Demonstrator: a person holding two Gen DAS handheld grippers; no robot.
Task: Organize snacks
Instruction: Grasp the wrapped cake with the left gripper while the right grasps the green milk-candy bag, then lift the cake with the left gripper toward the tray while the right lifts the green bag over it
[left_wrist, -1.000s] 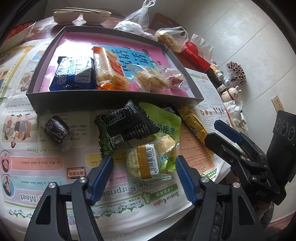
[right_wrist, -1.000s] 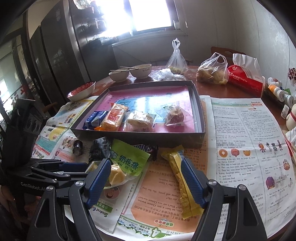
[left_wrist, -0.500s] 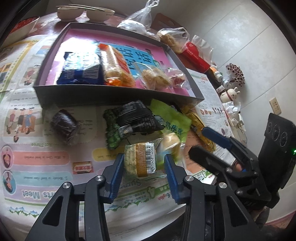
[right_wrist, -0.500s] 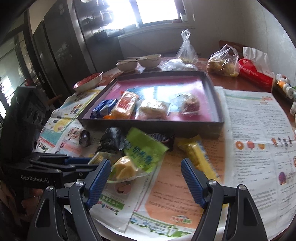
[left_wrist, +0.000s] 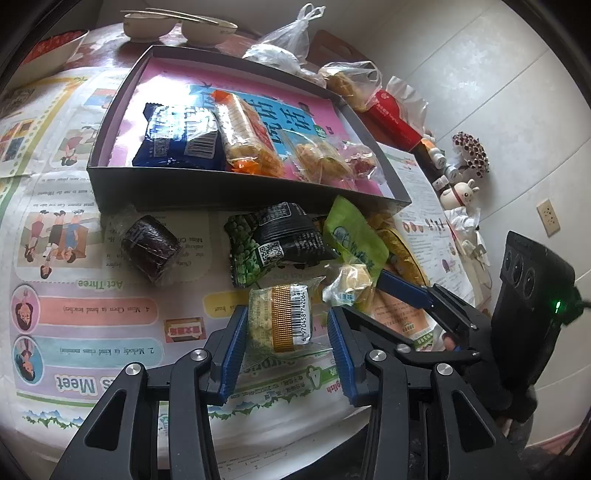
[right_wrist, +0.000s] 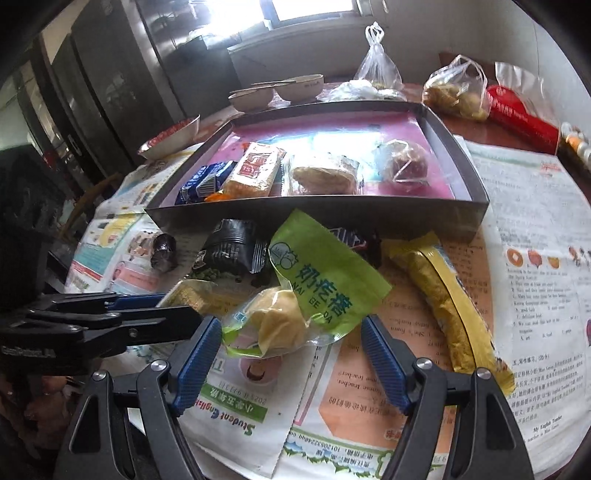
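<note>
A grey tray (left_wrist: 221, 192) with a pink floor holds a blue pack (left_wrist: 181, 136), an orange cracker pack (left_wrist: 243, 136) and two clear-wrapped pastries. Loose snacks lie in front of it on newspaper. My left gripper (left_wrist: 286, 312) is shut on a clear-wrapped cake with a gold barcode band (left_wrist: 284, 328), which rests on the paper. My right gripper (right_wrist: 291, 321) is open, and the lower end of a green packet (right_wrist: 321, 280) with a yellow lump inside lies between its fingers, untouched by the pads. A black-and-green pea pack (left_wrist: 273, 243) lies just beyond.
A dark wrapped roll (left_wrist: 151, 247) lies left of the pile, and a long yellow pack (right_wrist: 443, 302) lies to the right. Behind the tray (right_wrist: 295, 210) are bowls (right_wrist: 299, 86), plastic bags (right_wrist: 454, 92) and a red tissue pack (right_wrist: 517, 118). The table edge is close below both grippers.
The left jaws have closed in from wide apart onto the barcode cake. My right gripper has moved forward and down, so the green packet now lies between its fingers.
</note>
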